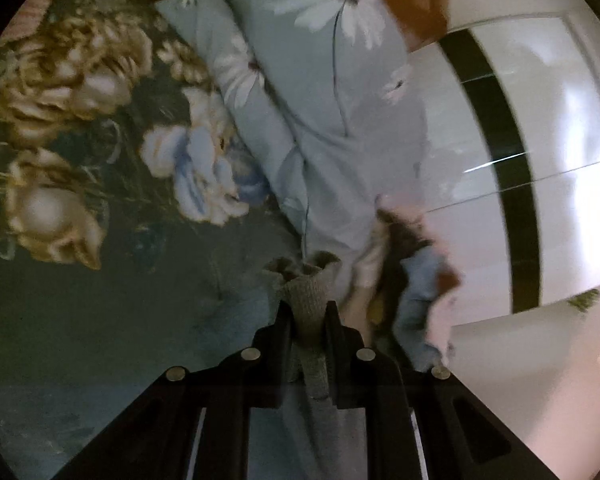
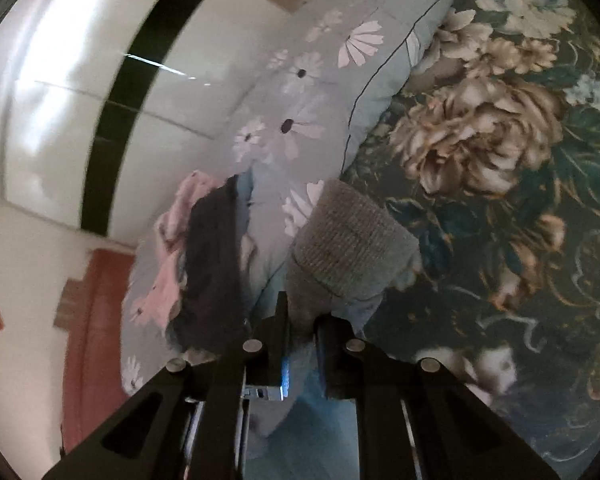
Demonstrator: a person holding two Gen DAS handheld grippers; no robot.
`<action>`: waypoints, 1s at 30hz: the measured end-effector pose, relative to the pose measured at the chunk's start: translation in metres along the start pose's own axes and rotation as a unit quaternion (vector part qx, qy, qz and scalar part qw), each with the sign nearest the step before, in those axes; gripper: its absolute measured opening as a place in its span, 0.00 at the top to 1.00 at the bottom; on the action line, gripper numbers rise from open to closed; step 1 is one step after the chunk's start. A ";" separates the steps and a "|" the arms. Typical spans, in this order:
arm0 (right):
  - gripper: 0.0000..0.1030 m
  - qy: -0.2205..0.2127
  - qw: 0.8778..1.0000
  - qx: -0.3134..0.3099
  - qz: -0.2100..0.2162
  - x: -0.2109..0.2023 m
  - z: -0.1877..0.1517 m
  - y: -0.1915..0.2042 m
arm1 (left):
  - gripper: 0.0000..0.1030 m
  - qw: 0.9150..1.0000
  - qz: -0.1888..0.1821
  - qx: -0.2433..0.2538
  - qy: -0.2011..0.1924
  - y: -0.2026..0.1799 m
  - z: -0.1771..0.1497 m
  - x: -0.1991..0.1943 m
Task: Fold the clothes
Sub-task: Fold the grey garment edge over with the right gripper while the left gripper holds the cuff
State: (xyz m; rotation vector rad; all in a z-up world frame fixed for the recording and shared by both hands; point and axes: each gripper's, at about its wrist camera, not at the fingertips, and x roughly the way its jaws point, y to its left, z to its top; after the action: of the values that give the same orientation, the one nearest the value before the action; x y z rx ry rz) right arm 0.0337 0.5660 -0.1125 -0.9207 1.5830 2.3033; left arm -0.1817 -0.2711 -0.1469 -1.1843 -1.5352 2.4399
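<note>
A grey knitted garment with a ribbed cuff (image 1: 306, 292) sticks up between the black fingers of my left gripper (image 1: 309, 314), which is shut on it above the bed. In the right wrist view another ribbed cuff of the grey garment (image 2: 350, 240) bulges out ahead of my right gripper (image 2: 302, 320), whose fingers are shut on the knit just below the cuff. A bunch of other clothes, pink, dark and blue (image 1: 412, 276), lies to the right of the left gripper; in the right wrist view that pile of clothes (image 2: 204, 256) is to the left.
A dark bedspread with large beige and blue flowers (image 1: 80, 160) covers the bed (image 2: 500, 200). A pale blue pillow with white daisies (image 1: 332, 80) lies along its edge (image 2: 308, 92). Beyond stands a glossy white wardrobe with a black stripe (image 1: 512, 160) (image 2: 112, 120).
</note>
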 end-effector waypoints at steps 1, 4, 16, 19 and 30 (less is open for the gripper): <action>0.90 0.005 1.000 0.001 0.003 -0.005 -0.009 -0.012 | 0.85 1.000 0.008 0.002 -0.002 0.011 -0.004 -0.008; 0.90 0.046 0.996 0.046 -0.054 0.009 -0.036 -0.068 | 0.85 0.998 0.059 -0.028 0.022 0.064 -0.022 -0.009; 0.84 0.062 0.987 0.106 -0.101 0.022 -0.059 -0.106 | 0.85 0.991 0.113 -0.069 0.034 0.094 -0.046 -0.006; 0.67 0.058 0.988 0.094 -0.109 0.017 -0.061 -0.098 | 0.85 0.994 0.102 -0.016 0.032 0.050 -0.042 -0.006; 0.48 0.007 0.981 0.037 -0.189 -0.029 -0.058 -0.068 | 0.85 0.963 0.056 0.256 0.054 -0.125 -0.144 -0.017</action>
State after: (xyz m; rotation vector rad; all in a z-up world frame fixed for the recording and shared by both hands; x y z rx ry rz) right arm 0.1120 0.5470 -0.1614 -1.1111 1.3485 1.9667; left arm -0.1262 -0.1037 -0.0719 -1.2854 -0.7483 2.5548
